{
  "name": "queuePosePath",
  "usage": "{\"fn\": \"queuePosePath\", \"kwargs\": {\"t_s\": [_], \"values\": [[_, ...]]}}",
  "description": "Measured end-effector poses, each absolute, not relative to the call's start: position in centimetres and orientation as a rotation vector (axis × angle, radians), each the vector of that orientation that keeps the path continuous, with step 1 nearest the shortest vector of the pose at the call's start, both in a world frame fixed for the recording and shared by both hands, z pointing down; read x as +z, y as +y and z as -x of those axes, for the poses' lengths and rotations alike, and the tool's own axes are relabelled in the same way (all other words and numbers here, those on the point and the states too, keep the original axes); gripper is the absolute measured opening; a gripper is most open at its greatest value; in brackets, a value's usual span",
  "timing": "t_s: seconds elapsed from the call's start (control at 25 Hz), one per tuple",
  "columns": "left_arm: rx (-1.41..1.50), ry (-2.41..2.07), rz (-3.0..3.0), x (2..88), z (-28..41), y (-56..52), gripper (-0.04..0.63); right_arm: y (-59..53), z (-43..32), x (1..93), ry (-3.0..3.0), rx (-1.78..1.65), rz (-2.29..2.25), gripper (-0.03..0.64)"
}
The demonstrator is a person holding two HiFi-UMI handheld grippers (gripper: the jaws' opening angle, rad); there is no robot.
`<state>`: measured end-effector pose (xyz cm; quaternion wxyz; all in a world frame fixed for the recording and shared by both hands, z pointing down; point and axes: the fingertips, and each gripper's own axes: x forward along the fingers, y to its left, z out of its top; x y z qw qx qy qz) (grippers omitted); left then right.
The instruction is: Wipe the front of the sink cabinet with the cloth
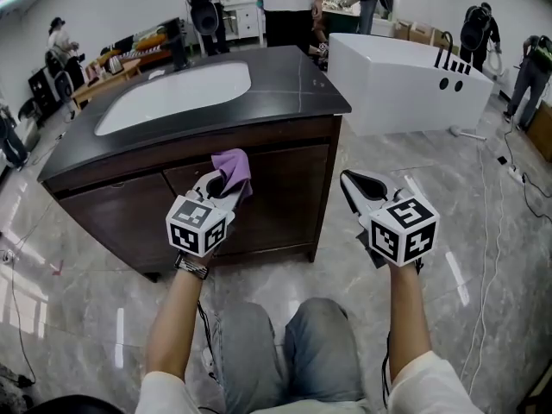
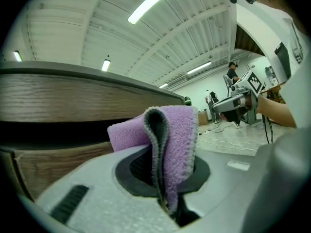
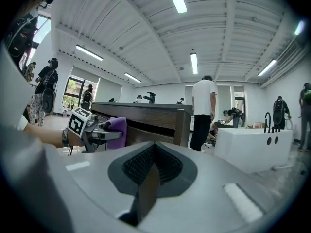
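- Sink cabinet (image 1: pixel 267 188), one: dark wood, two doors, black tabletop (image 1: pixel 293 84) holding one white basin (image 1: pixel 172 93).
- Cloth (image 1: pixel 235 169), one, purple: folded over and pinched in the left tongs (image 1: pixel 222 188). It is held at the cabinet front, just under the tabletop edge; contact with the wood cannot be told.
- Right tongs (image 1: pixel 349 184): pressed together, holding nothing, near the cabinet's right corner.
- Bathtub (image 1: pixel 405 76), one, white, beyond the cabinet to the right.
- Cables (image 1: pixel 509 175) on the floor.
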<state>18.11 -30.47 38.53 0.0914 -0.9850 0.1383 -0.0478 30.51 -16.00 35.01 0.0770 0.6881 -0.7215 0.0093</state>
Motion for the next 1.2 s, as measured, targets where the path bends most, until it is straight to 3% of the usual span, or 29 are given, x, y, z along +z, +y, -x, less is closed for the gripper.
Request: {"fn": "queuePosePath", "kwargs": {"t_s": [1.2], "values": [[-0.134, 0.093, 2.979, 38.4, -32.2, -22.8, 0.043, -8.9, -35.4, 36.6, -2.004, 0.086, -2.206, 0.006]]}}
